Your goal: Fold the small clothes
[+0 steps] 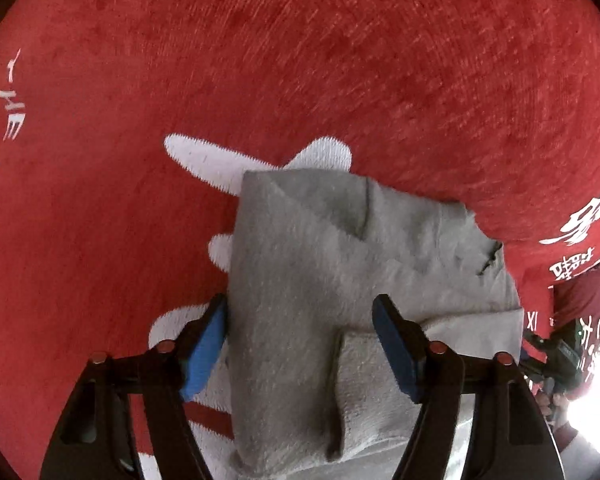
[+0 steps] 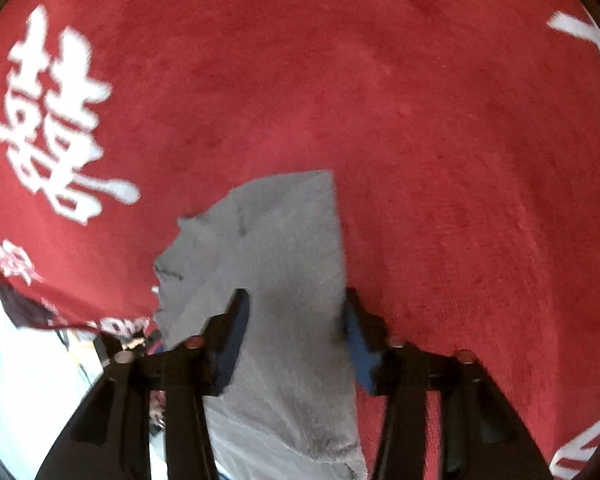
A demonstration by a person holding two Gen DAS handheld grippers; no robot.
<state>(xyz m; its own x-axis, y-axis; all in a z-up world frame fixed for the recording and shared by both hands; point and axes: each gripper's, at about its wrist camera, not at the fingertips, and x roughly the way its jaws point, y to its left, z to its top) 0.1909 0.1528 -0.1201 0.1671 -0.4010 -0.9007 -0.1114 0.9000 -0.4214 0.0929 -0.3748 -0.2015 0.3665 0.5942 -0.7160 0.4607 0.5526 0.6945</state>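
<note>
A small grey garment point(image 1: 320, 264) lies folded on a red cloth point(image 1: 300, 60) printed with white characters. In the left wrist view it fills the lower middle, with a folded layer at its near right. My left gripper point(image 1: 300, 320) is open, its blue-padded fingers point(image 1: 204, 344) either side of the garment's near part, just above it. In the right wrist view the same garment point(image 2: 276, 256) runs from centre to the bottom edge. My right gripper point(image 2: 296, 320) is open, its fingers point(image 2: 360, 344) straddling the garment's right edge.
The red cloth point(image 2: 420, 120) covers the whole surface; its edge drops off at the lower left of the right wrist view point(image 2: 60, 312) and the lower right of the left wrist view point(image 1: 560, 280). Bright floor shows beyond it point(image 2: 28, 380).
</note>
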